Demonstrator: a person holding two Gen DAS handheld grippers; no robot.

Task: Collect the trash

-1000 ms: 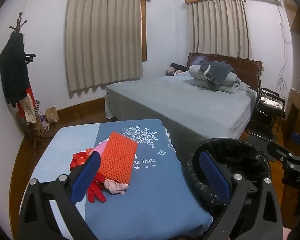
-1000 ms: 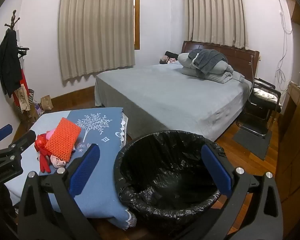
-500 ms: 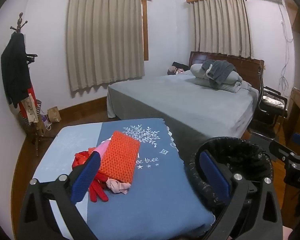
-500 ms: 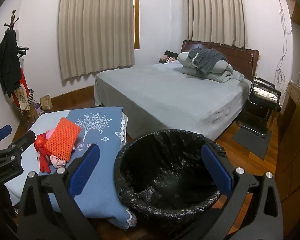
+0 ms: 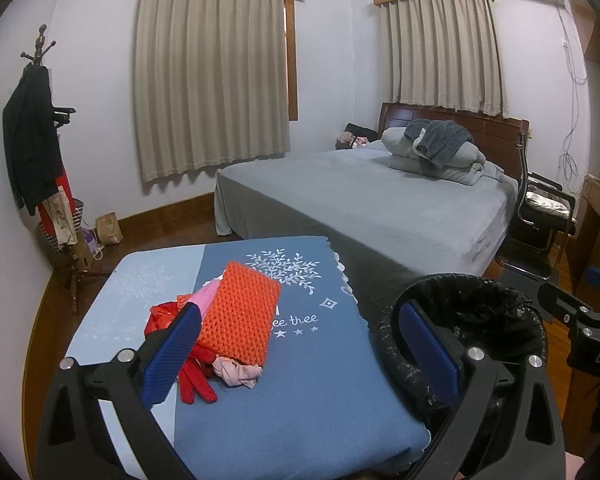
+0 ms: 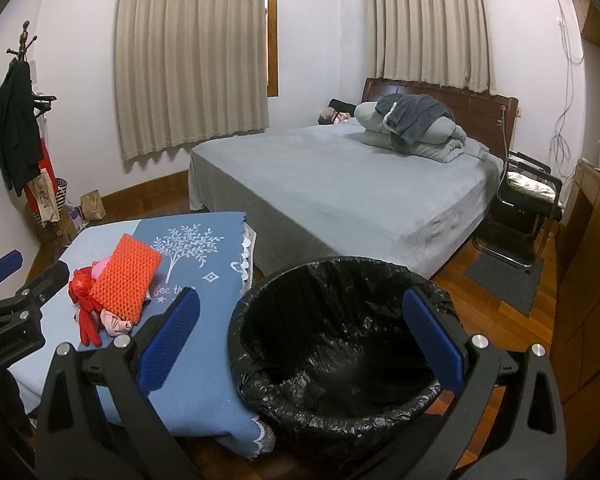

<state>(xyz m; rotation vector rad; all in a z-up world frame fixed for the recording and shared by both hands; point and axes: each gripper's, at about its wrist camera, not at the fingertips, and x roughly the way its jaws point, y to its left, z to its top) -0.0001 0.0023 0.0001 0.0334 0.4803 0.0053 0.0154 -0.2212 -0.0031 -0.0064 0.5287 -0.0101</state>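
Hovering with jaws wide and empty, left gripper [image 5: 296, 344] and right gripper [image 6: 300, 340] face the soft pile [image 5: 220, 328] near the table's [image 5: 300, 400] left edge (likely light, limp); pinch a bunched fold.

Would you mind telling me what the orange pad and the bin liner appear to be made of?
Orange pad: looks like crocheted or knitted yarn, matte, with a visible bumpy stitch pattern. Bin liner: probably thin black plastic film, glossy and crinkled, bunched over the rim.
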